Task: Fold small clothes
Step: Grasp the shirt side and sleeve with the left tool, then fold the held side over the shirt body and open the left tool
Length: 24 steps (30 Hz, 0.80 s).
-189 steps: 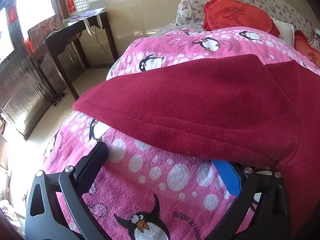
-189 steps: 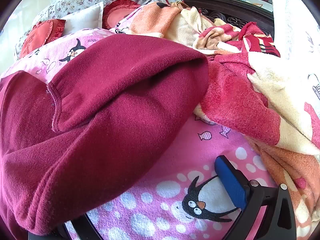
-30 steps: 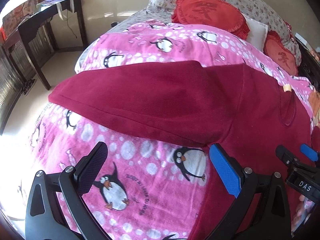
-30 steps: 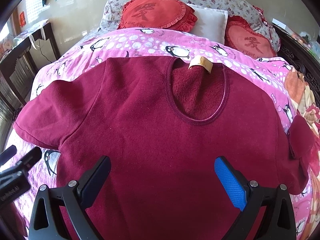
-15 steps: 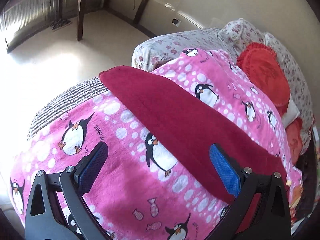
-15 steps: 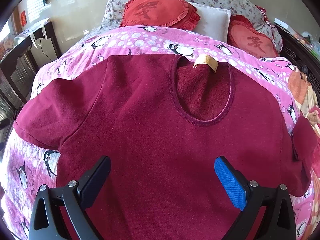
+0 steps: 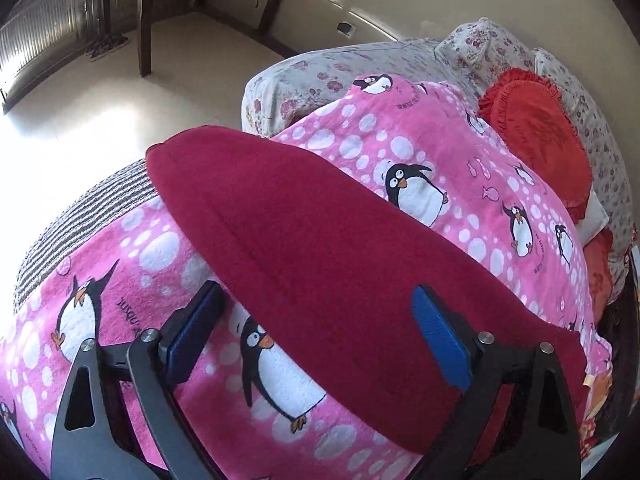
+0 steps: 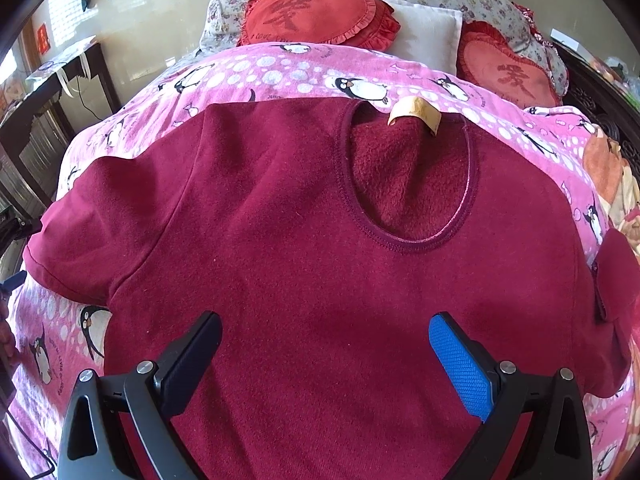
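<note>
Left wrist view: the left gripper (image 7: 316, 324) hangs over the near stretch of the maroon fleece shirt's left sleeve (image 7: 320, 264), which runs from the far left cuff down to the right across the pink penguin blanket (image 7: 448, 148). Its jaws have just been closing a little but stand well apart, one blue pad on the blanket left of the sleeve, the other over the fleece; the sleeve edge lies between them, unpinched. I judge the step in hand to be taking hold of this sleeve so it can be folded in over the body. The next move calls for lowering onto the sleeve edge, clamping fabric only, not blanket pile, and carrying it rightward. Blanket lettering beside a penguin is too distorted to read. A red frilled cushion (image 7: 536, 136) sits far right.

Right wrist view: the right gripper (image 8: 324, 340) hovers, jaws wide, nothing between the pads, over the lower chest of the maroon fleece shirt (image 8: 304, 280), which lies flat, front up, neckline far. A tan neck label (image 8: 416, 114) curls at the collar; no print legible. Two red heart cushions (image 8: 316, 14) carry a Chinese character, the left one also "I LOVE YOU". The blanket shows "JUSQU'AU LEVER…" near left.
</note>
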Motion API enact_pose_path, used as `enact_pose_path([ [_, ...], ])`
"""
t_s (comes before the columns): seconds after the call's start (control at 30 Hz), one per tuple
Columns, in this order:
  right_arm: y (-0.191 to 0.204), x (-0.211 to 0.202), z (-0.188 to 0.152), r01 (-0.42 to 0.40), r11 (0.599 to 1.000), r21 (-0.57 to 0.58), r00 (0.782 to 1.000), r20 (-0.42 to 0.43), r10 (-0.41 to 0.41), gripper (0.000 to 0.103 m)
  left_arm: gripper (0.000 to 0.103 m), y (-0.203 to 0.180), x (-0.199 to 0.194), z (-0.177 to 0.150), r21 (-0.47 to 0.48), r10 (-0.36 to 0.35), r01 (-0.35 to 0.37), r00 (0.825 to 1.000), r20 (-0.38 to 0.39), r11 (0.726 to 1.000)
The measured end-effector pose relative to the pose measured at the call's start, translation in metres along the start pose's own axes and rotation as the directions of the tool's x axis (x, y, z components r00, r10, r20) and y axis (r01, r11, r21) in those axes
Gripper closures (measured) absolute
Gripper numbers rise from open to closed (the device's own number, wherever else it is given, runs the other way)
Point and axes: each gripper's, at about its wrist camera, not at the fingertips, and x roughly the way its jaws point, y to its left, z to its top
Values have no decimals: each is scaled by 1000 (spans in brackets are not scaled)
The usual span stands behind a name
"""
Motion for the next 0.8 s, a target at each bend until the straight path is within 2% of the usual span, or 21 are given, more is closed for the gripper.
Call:
enact_pose_path([
  [0.03, -1, 1, 0, -1, 1000, 1, 1000, -1, 1, 0, 31, -2, 2, 2, 8, 0, 0, 1000, 3, 1000],
  [0.07, -1, 2, 0, -1, 1000, 2, 1000, -2, 1, 0, 41, -2, 2, 3, 10, 1, -1, 1000, 8, 1000],
  [0.13, -3, 2, 1, -2, 1000, 5, 1000, -3, 2, 0, 83, -3, 2, 7, 8, -20, 20, 1000, 5, 1000],
  [0.23, -9, 1, 1, -5, 1000, 13, 1000, -2, 5, 0, 95, -5, -13, 10, -5, -62, 62, 998, 20, 998],
  [0.3, -16, -2, 2, -4, 1000, 27, 1000, 6, 4, 0, 96, -16, -33, 7, 16, -125, 125, 991, 44, 992],
  [0.4, -34, -8, 3, -5, 997, 72, 1000, 21, 4, 0, 96, -51, -72, -1, 112, -206, 195, 974, 96, 974],
  [0.53, -57, -20, 5, 6, 993, 118, 999, 47, -12, 0, 96, -112, -113, -24, 265, -328, 292, 939, 101, 919],
  [0.67, -85, -35, 3, 33, 986, 162, 996, 76, -46, 0, 96, -179, -128, -67, 413, -410, 362, 911, 31, 836],
  [0.8, -119, -47, -2, 83, 975, 206, 990, 92, -104, 0, 96, -246, -119, -131, 584, -419, 373, 906, -61, 721],
])
